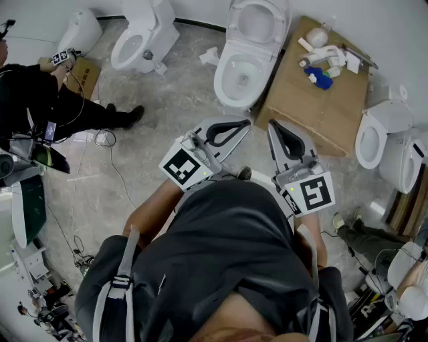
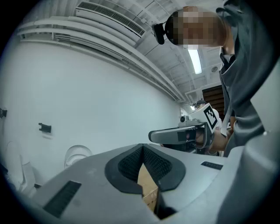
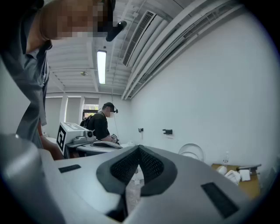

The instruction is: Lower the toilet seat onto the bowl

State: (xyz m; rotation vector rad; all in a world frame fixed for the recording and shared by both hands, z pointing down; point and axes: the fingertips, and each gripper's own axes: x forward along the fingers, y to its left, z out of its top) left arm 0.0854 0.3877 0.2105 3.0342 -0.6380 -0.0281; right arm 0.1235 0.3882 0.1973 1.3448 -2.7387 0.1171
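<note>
The toilet seat (image 1: pixel 257 23) stands raised at the far end of the bowl (image 1: pixel 239 79), dead ahead of the person, with the toilet's long axis running away from them. The left gripper (image 1: pixel 227 131) and right gripper (image 1: pixel 286 139) are held level in front of the chest, pointing that way but short of the bowl, the left looking slightly more in line. Both have their jaws pressed together on nothing

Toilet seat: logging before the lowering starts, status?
Left gripper and right gripper shut, empty, short of the bowl. Toilet seat up, untouched. Cardboard box beside bowl, off the approach.
</note>
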